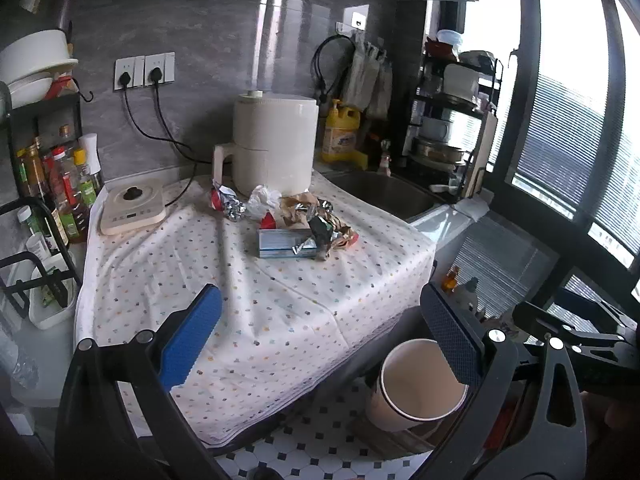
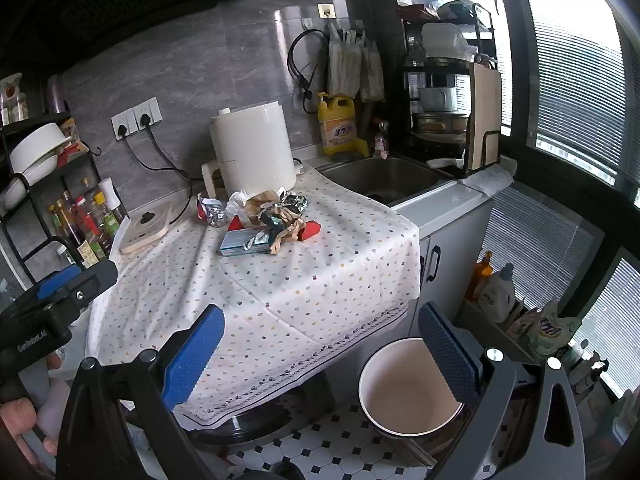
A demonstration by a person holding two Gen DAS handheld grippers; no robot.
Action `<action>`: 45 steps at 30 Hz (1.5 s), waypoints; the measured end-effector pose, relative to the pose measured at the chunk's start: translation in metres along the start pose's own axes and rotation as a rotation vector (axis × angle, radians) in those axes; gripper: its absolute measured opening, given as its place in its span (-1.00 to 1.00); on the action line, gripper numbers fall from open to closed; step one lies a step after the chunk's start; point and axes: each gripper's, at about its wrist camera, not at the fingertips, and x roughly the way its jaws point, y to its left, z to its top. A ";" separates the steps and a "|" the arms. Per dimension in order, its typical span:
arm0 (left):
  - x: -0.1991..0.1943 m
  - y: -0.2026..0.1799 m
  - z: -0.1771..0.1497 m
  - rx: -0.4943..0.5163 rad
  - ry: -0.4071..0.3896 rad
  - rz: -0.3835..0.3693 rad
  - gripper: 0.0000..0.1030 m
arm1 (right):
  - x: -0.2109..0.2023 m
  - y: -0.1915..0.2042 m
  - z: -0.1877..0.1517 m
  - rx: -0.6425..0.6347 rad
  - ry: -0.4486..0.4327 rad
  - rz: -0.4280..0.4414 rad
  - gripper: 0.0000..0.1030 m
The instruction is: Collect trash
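A pile of trash [image 1: 296, 216] lies on the dotted tablecloth [image 1: 248, 300] in front of a white appliance: crumpled foil, a white wad, brown paper, red wrappers and a blue box [image 1: 286, 243]. The pile also shows in the right wrist view [image 2: 268, 216], with the blue box [image 2: 244, 243]. A white bin [image 1: 420, 388] stands on the tiled floor below the table's right corner; it also shows in the right wrist view [image 2: 408, 390] and looks empty. My left gripper [image 1: 320, 344] is open and empty, well short of the pile. My right gripper [image 2: 320, 344] is open and empty above the table's near edge.
A white appliance [image 1: 276, 144] stands behind the pile and a flat white cooker [image 1: 132, 208] at the left. Sauce bottles [image 1: 64, 196] line the left edge. A sink [image 2: 384, 180] and dish rack [image 2: 448, 100] are at the right. Bottles [image 2: 496, 288] stand by the window.
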 end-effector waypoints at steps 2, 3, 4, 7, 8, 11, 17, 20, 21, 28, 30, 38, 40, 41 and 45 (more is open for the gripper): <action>0.000 -0.003 0.000 0.007 -0.002 -0.001 0.91 | 0.000 0.000 0.000 0.003 0.001 -0.003 0.85; -0.001 -0.004 0.000 0.011 -0.004 0.002 0.91 | -0.001 -0.001 0.000 0.006 0.002 -0.002 0.85; -0.001 -0.004 0.001 0.009 -0.004 0.002 0.91 | -0.001 -0.002 0.001 0.006 0.000 -0.002 0.85; -0.003 -0.005 0.002 0.003 -0.005 -0.001 0.91 | -0.002 -0.004 0.002 0.008 -0.002 0.002 0.85; -0.003 -0.006 0.001 0.005 -0.005 0.002 0.91 | -0.002 -0.004 0.003 0.007 -0.001 0.002 0.85; -0.003 -0.003 0.002 0.003 -0.004 -0.004 0.91 | -0.003 -0.005 0.004 0.003 -0.001 0.006 0.85; -0.003 -0.005 0.000 0.009 -0.008 -0.002 0.91 | -0.005 -0.005 0.004 0.003 -0.008 0.005 0.85; -0.005 -0.005 0.001 0.002 0.000 -0.008 0.91 | -0.007 -0.008 0.004 0.009 -0.012 0.007 0.85; -0.006 -0.006 0.001 0.003 0.001 -0.009 0.91 | -0.008 -0.008 0.005 0.011 -0.010 0.010 0.85; -0.013 -0.011 0.002 0.009 -0.007 -0.005 0.91 | -0.013 -0.008 0.006 -0.009 -0.018 0.009 0.85; -0.014 -0.011 0.002 0.009 -0.008 -0.004 0.91 | -0.014 -0.009 0.006 -0.007 -0.017 0.014 0.85; -0.012 -0.007 0.003 -0.002 -0.003 -0.002 0.91 | -0.017 -0.004 0.006 -0.023 -0.023 0.013 0.85; -0.012 -0.006 0.003 -0.003 -0.004 -0.003 0.91 | -0.016 -0.004 0.007 -0.019 -0.017 0.015 0.85; -0.012 -0.006 0.003 0.000 -0.006 -0.001 0.91 | -0.016 -0.004 0.009 -0.018 -0.016 0.013 0.85; -0.012 -0.003 0.003 -0.003 -0.009 0.001 0.91 | -0.015 -0.007 0.014 -0.002 -0.019 0.013 0.85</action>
